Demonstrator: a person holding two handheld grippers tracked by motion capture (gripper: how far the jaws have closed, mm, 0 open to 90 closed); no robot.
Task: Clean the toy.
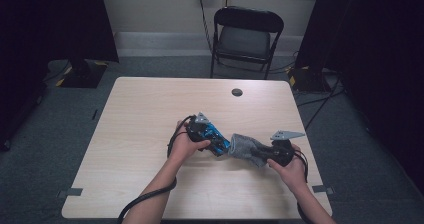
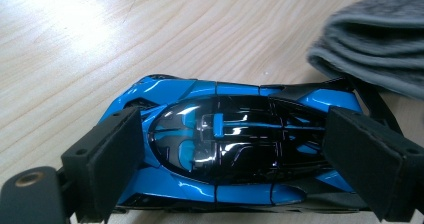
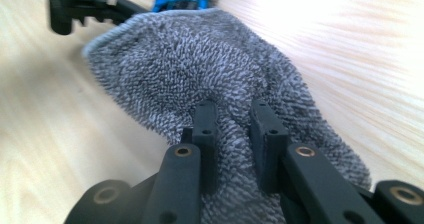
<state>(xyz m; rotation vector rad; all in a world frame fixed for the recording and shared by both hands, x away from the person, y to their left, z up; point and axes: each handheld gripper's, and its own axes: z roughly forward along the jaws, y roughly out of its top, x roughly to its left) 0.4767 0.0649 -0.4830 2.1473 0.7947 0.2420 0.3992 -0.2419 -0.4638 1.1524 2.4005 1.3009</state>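
Near the table's front edge, left gripper clamped end to end on blue toy car, car resting on the wood; just beside it, right gripper pinched on grey towel, cloth bunched between the pads, far edge touching the car.

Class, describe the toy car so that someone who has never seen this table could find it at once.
Start at the pale wooden table and find the left tongs near its middle. Between them lies the toy car, glossy blue and black, unlike the fuzzy grey cloth beside it.
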